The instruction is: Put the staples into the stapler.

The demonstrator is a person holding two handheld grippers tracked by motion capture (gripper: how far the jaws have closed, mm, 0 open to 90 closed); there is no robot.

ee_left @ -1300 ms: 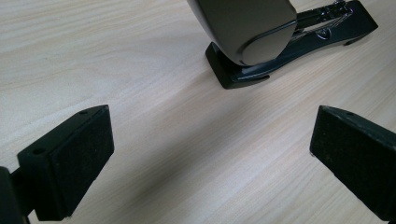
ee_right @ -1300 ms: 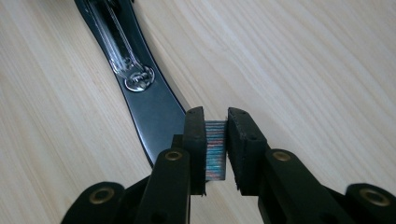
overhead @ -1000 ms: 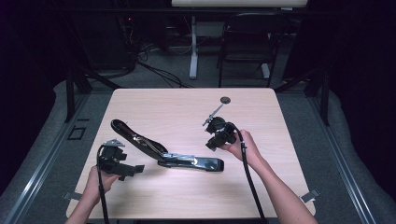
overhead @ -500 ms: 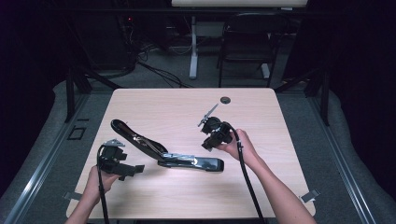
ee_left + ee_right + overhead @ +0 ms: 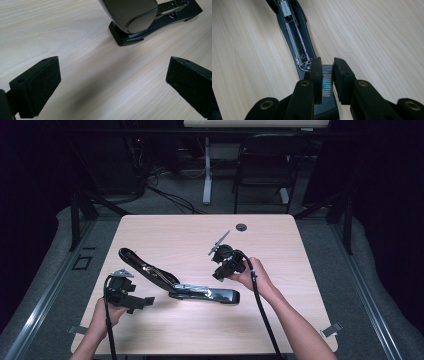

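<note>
A black stapler (image 5: 205, 293) lies open at mid-table, its lid (image 5: 145, 266) swung up and back to the left. In the right gripper view its bare magazine channel (image 5: 298, 42) runs away from the jaws. My right gripper (image 5: 219, 274) hovers just above the stapler's right end, shut on a short strip of staples (image 5: 327, 80) with a rainbow sheen. My left gripper (image 5: 144, 302) rests low at the table's front left with its jaws wide open and nothing between its pads (image 5: 37, 83). Ahead of them are the lid's rounded end (image 5: 130, 12) and the stapler's base (image 5: 160, 23).
A small dark round grommet (image 5: 241, 227) sits near the wooden table's (image 5: 300, 250) far edge. Beyond the table stand a chair (image 5: 265, 165) and a white desk leg (image 5: 207, 170). Cables trail from both grippers toward the front edge.
My right gripper has edged slightly left toward the stapler, still gripping the staples. The left gripper and the stapler have stayed put.
</note>
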